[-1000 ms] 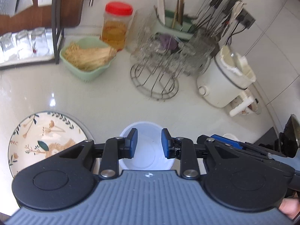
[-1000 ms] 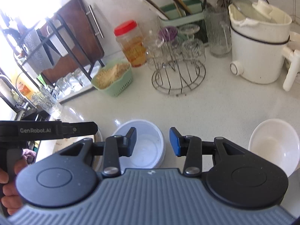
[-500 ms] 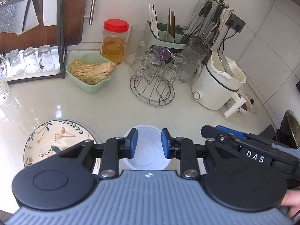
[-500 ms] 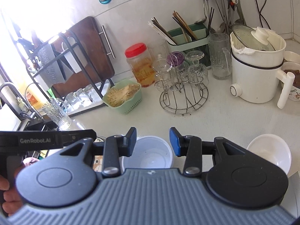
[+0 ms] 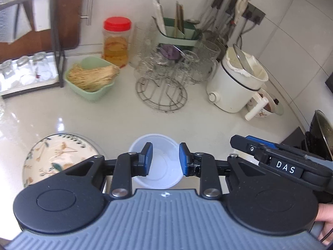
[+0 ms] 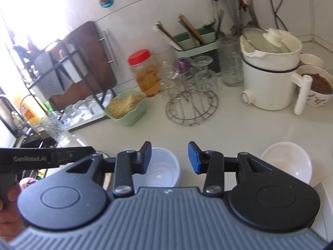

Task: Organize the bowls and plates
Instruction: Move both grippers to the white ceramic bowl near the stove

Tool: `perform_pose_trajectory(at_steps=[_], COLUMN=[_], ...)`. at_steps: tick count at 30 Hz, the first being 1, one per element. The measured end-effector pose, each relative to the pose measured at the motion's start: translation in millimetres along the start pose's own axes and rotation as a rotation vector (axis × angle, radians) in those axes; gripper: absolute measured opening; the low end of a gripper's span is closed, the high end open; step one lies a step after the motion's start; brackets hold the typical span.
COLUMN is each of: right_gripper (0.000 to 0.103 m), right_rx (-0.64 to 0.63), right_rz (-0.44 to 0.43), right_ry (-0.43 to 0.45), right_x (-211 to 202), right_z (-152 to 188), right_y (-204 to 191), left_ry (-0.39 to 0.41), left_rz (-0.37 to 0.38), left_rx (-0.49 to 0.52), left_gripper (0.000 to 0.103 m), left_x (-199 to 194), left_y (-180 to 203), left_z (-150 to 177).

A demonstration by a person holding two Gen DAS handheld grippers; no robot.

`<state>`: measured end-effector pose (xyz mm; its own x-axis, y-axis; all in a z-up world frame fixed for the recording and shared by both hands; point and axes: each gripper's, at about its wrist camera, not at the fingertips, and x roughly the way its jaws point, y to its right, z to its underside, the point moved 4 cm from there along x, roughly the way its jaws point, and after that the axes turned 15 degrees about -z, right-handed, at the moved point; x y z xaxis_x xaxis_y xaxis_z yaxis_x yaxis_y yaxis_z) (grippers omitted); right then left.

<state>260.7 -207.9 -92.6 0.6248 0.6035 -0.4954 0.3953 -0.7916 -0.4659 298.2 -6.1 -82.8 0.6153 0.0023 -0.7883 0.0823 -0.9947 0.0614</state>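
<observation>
A pale plastic bowl [image 5: 164, 143] sits on the white counter below my left gripper [image 5: 164, 159], which is open and empty above it. The bowl also shows in the right wrist view [image 6: 164, 166], left of my open, empty right gripper [image 6: 169, 159]. A floral plate [image 5: 56, 158] lies left of the bowl. A white bowl [image 6: 286, 161] sits at the counter's right near the front. The right gripper's body [image 5: 276, 162] shows in the left wrist view, the left gripper's body [image 6: 45, 158] in the right wrist view.
At the back stand a wire glass rack [image 5: 161, 89], a green basket of noodles [image 5: 91, 79], a red-lidded jar [image 5: 116, 41], a utensil holder [image 5: 179, 33], a white electric pot [image 5: 237, 83] and a black shelf with glasses [image 5: 31, 70]. A bowl of brown food [image 6: 318, 87] stands far right.
Both grippers have risen and drawn back from the counter, so the view takes in more of the back wall. Both stay open and the bowls and plate have not moved.
</observation>
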Motion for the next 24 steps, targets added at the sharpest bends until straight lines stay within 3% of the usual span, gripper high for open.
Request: perform_pose_trajectory(at_steps=[7, 12, 24], right_gripper=[0.043, 0.043, 0.041], right_rx=[0.003, 0.056, 0.185], right_rz=[0.084, 0.158, 0.380], right_ry=[0.022, 0.027, 0.072], right_x=[-14.0, -20.7, -50.1], right_z=[-3.1, -2.7, 29.8], right_y=[31.2, 61.9, 125.3], left_ry=[-0.003, -0.012, -0.098], left_rz=[0.065, 0.117, 0.212], left_rx=[0.103, 0.185, 0.286], left_gripper=[0.032, 0.046, 0.047], left_x=[24.3, 39.3, 106.2], left_y=[49.9, 85.7, 151.6], left_z=[-9.3, -5.2, 26.2])
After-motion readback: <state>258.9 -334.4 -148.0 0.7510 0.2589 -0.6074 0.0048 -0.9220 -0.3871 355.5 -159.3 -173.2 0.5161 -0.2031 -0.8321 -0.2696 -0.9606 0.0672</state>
